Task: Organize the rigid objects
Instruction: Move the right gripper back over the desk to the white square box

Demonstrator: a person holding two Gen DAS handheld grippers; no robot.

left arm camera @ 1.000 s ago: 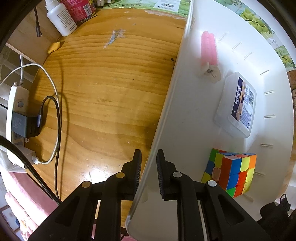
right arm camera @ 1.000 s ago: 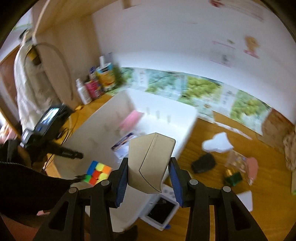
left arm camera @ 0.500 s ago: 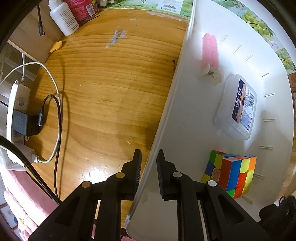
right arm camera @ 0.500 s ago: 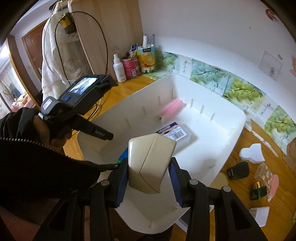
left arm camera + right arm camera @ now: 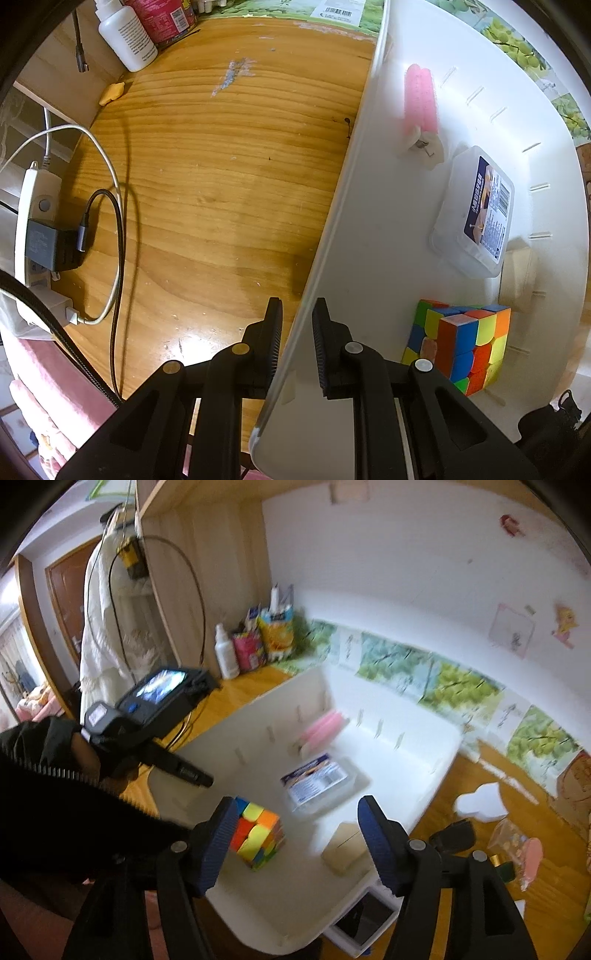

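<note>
My left gripper (image 5: 297,332) is clamped on the white bin's (image 5: 332,229) near rim, pinning it on the wooden desk (image 5: 221,177). My right gripper (image 5: 297,834) has just been opening, jaws now wide and empty above the bin. The beige box (image 5: 345,845) lies inside by the bin's right wall, beside the puzzle cube (image 5: 258,834) and the clear case (image 5: 317,779); the bin's middle floor is bare.

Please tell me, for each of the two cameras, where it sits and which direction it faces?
Left wrist: on the left gripper, looking straight down at the white bin's wall between its fingers.
Right wrist: on the right gripper, looking obliquely down into the bin; a black sleeve shows.
Shared: bin, colour cube, beige block.
</note>
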